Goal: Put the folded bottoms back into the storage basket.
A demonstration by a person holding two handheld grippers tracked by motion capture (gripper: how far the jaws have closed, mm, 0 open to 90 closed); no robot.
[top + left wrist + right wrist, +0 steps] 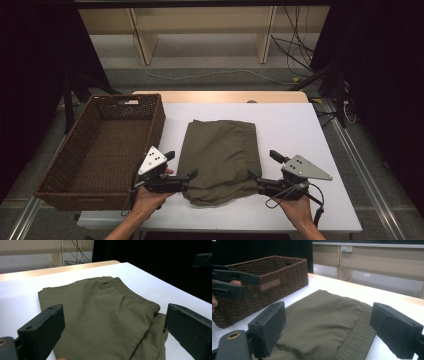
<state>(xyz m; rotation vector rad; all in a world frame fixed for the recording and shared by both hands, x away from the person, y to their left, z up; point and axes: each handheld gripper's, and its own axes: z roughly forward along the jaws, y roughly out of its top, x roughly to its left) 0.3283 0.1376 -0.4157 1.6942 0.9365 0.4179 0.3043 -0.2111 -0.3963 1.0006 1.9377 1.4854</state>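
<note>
A: Where is the garment?

B: The folded olive-green shorts (221,159) lie flat on the white table (300,130), about midway between left and right and a bit toward the near edge. The elastic waistband runs along the right side, as the left gripper view (105,315) and the right gripper view (329,322) both show. The near corners look loosely bunched where the fabric doubles over.

A: And the tongs?

B: The left gripper (191,175) sits at the near left corner of the shorts, the right gripper (252,176) at the near right corner. Both point inward at the cloth from opposite sides.

A: Are they clamped on it?

B: No. In each gripper's own view the two black jaws stand wide apart, with the fabric lying between and beyond them, and the pads are not pressing on it. Neither has hold of anything.

A: What else is around?

B: A dark brown wicker basket (80,165) stands on the left of the table, just beside the shorts and apart from them; it appears behind the left gripper in the right gripper view (274,277). Past the far edge of the table there are pale wooden shelf legs (145,40) and loose cables (295,50) on the floor.
</note>
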